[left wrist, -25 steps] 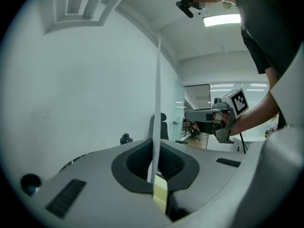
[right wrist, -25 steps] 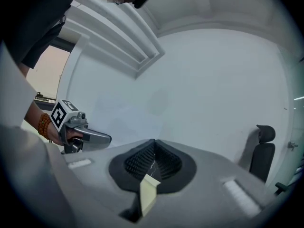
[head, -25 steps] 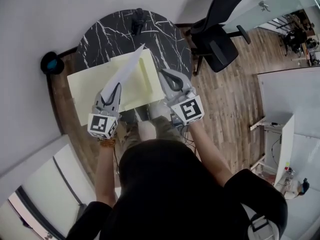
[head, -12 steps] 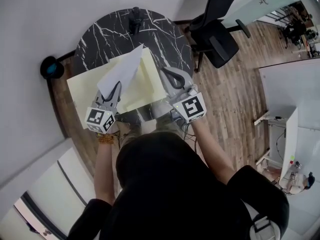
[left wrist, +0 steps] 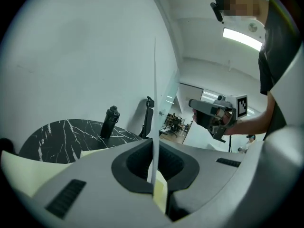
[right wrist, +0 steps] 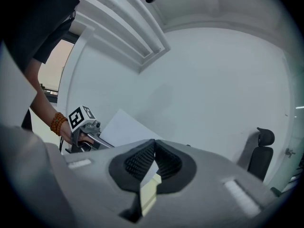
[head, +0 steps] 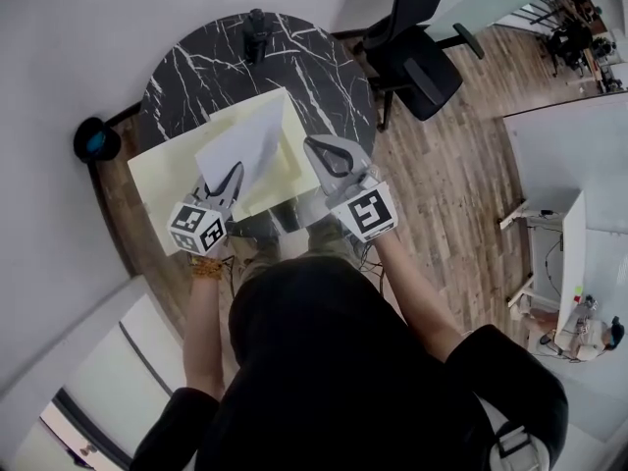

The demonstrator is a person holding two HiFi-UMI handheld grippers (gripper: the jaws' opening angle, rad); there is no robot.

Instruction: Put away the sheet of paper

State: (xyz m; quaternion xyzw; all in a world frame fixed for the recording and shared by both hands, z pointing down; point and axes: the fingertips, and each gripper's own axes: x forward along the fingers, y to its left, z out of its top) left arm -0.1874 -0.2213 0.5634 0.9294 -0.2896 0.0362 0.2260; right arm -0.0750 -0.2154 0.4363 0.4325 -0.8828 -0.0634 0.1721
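My left gripper (head: 234,172) is shut on the near edge of a white sheet of paper (head: 247,141) and holds it above a large pale yellow folder (head: 162,170). The folder lies on the round black marble table (head: 324,67) and overhangs its near left edge. In the left gripper view the sheet (left wrist: 154,122) stands edge-on, rising from the closed jaws of the left gripper (left wrist: 155,186). My right gripper (head: 314,146) hovers by the folder's right edge. Its jaws meet at the tips, so the right gripper (right wrist: 154,142) is shut, and I see nothing held between them.
A black bottle (head: 257,23) stands at the table's far edge. A black office chair (head: 412,47) is on the wood floor to the right. A dark round object with a blue centre (head: 95,143) sits on the floor at the left by the wall.
The sheet in my left gripper has swung from a narrow, tilted sliver to a broader face over the folder. Both grippers stay shut and have barely shifted.
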